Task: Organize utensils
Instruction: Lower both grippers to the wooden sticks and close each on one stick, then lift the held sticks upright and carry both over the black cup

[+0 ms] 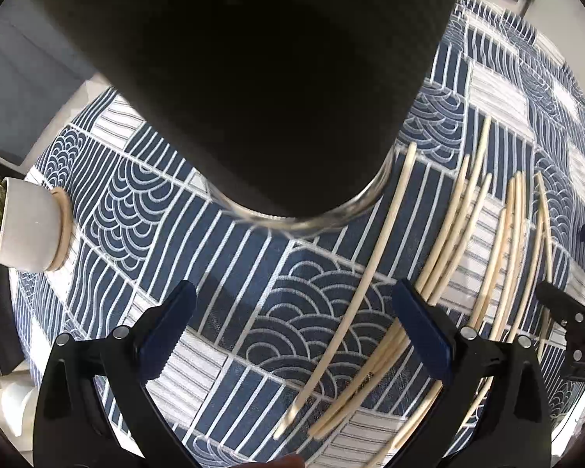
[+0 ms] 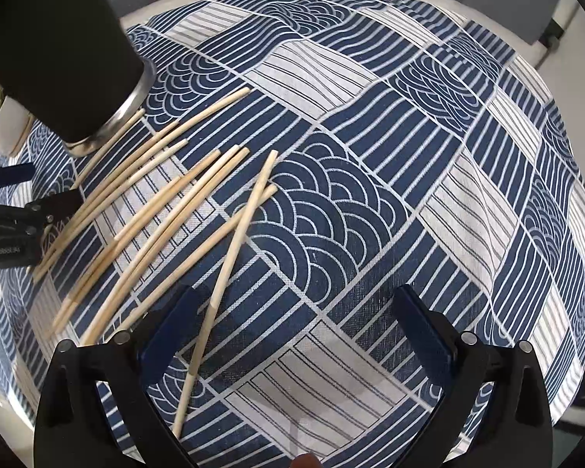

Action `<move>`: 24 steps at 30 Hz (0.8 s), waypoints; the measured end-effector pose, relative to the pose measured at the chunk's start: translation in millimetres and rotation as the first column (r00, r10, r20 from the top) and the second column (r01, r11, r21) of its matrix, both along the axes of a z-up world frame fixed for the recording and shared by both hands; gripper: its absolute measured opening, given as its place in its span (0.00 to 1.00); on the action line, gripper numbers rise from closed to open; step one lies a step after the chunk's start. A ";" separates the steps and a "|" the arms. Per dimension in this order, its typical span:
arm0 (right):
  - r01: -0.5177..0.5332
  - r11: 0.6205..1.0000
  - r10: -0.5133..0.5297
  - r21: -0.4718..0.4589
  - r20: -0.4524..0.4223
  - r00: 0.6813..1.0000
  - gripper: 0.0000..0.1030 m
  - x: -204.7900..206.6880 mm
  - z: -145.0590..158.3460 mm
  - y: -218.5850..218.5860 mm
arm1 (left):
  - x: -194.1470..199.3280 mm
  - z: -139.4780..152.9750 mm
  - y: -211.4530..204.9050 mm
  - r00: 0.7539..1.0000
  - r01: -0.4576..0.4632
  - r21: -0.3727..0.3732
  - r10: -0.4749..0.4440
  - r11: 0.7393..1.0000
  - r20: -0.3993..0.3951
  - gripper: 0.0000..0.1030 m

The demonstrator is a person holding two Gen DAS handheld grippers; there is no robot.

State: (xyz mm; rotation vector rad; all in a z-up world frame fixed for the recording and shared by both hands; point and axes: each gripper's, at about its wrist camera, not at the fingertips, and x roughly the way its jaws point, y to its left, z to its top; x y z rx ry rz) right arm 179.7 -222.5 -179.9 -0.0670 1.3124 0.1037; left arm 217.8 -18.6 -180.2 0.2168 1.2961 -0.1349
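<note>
Several pale wooden chopsticks (image 2: 156, 210) lie scattered on a blue-and-white patterned tablecloth (image 2: 370, 179); they also show in the left wrist view (image 1: 444, 230). A tall black holder with a metal base (image 1: 261, 89) stands on the cloth, close in front of my left gripper (image 1: 292, 304), which is open and empty. The holder shows at upper left in the right wrist view (image 2: 66, 50). My right gripper (image 2: 296, 308) is open and empty above the cloth, with one chopstick (image 2: 222, 288) running past its left finger.
A small white pot with a green cactus (image 1: 23, 226) stands at the table's left edge. The right gripper's tip (image 1: 565, 312) shows at the right of the left wrist view. The left gripper (image 2: 23, 214) shows at the left of the right wrist view.
</note>
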 end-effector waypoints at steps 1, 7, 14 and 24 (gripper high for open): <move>-0.009 1.000 0.009 -0.001 0.001 1.000 0.94 0.1 -0.6 0.5 | 1.4 -0.3 3.0 1.000 0.000 -0.023 0.000 1.000 -0.004 0.96; -0.005 1.000 0.005 -0.005 -0.017 1.000 0.94 2.3 -0.4 0.4 | 2.1 1.7 16.1 0.999 -0.014 -0.080 0.017 0.997 0.031 0.96; -0.047 0.999 0.047 -0.004 0.004 0.999 0.36 2.3 15.6 7.8 | -12.8 10.3 4.7 0.996 0.008 -0.088 -0.001 0.996 0.085 0.77; -0.081 0.996 0.081 -0.023 0.003 0.997 0.05 8.6 24.6 6.6 | -20.9 14.4 -37.3 0.983 0.177 -0.090 -0.172 0.980 0.057 0.04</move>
